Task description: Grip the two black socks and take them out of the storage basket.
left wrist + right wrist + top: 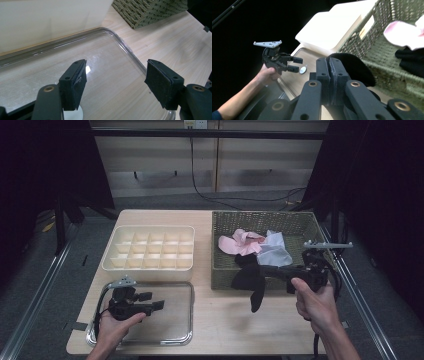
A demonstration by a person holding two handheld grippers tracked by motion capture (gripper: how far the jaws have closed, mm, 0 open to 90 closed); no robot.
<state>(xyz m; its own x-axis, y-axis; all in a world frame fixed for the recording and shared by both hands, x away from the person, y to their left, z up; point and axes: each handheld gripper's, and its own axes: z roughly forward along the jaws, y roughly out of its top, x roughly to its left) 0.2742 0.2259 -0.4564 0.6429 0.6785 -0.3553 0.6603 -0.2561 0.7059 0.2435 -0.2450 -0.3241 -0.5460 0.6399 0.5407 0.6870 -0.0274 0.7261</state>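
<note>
A black garment (pixel 251 279) is being pinched by the right hand-held gripper (pixel 280 272), dangling over the wicker basket's (pixel 220 270) front rim. The left hand-held gripper (pixel 157 301) is being held spread, with nothing between its jaws, over the clear tray (pixel 185 336).

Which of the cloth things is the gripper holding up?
The black cloth, pinched in the right gripper and dangling past the basket's front edge. The pink cloth and the pale one lie inside the basket, untouched.
</note>
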